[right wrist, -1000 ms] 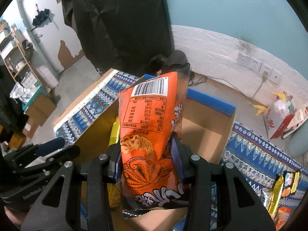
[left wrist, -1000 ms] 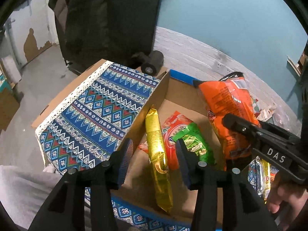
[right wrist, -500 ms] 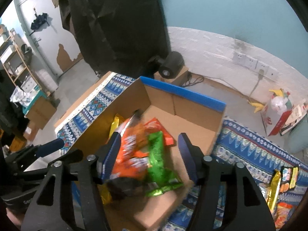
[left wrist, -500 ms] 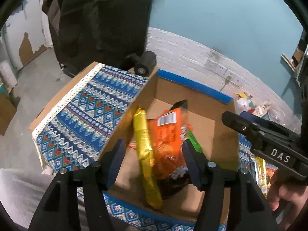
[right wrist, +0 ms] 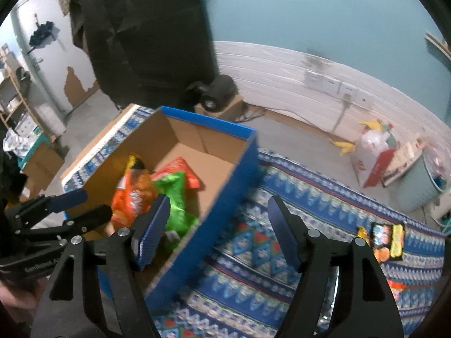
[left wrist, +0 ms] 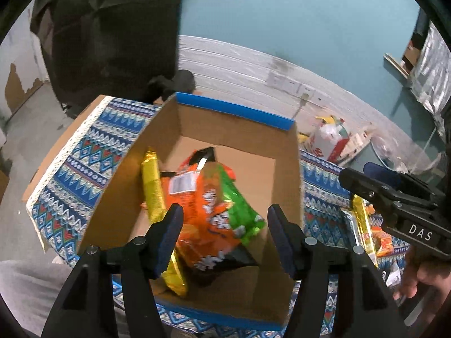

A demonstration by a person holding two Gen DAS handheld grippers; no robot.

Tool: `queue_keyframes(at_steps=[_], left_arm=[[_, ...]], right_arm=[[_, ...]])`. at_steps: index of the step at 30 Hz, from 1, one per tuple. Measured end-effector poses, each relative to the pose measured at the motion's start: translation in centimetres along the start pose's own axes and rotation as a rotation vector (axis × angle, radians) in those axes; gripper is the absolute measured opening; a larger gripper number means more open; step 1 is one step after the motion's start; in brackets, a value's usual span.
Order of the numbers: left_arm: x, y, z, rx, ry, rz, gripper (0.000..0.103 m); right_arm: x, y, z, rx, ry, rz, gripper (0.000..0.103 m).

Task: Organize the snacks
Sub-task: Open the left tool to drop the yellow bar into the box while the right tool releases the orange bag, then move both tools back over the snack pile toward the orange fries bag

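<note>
An open cardboard box [left wrist: 284, 174] with blue outer walls [right wrist: 220, 211] stands on the patterned cloth. Inside it lie an orange snack bag [left wrist: 197, 217], a green bag [left wrist: 239, 211], a red bag [right wrist: 180, 169] and a long yellow packet [left wrist: 153, 191]. My left gripper [left wrist: 225, 236] is open and empty above the box's near side. My right gripper [right wrist: 218, 231] is open and empty over the box's right wall. It also shows in the left wrist view [left wrist: 394, 197]. More snack packets [right wrist: 386, 242] lie on the cloth to the right.
A patterned blue cloth [right wrist: 310, 211] covers the table. A black wheeled case [right wrist: 146, 36] stands behind the box. A red and white bag [right wrist: 375, 157] sits on the floor by the white wall. Shelves [right wrist: 17, 107] stand at far left.
My right gripper has let go of the orange bag, which now lies in the box. The right gripper has opened and moved right. The left gripper has opened wider.
</note>
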State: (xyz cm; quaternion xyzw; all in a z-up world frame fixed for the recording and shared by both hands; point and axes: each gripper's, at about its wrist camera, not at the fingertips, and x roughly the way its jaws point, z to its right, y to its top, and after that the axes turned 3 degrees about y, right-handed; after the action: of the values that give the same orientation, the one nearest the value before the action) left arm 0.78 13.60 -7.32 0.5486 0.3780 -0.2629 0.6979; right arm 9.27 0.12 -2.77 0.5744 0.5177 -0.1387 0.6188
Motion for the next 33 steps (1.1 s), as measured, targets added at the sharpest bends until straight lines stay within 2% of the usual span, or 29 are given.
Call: queue_keyframes(at_steps=[25,33], left_arm=[[1.4,-1.5,13.6,0.207,-0.102,-0.076,0.065],[2.7,-2.7,18.4,0.303,-0.099,-0.082,0.065]], right_arm=[[-7.0,-7.8,14.7,0.217,-0.172,0.001,0.075],[-8.0,-10.2,19.1,0.289,-0.223,-0.012,0.075]])
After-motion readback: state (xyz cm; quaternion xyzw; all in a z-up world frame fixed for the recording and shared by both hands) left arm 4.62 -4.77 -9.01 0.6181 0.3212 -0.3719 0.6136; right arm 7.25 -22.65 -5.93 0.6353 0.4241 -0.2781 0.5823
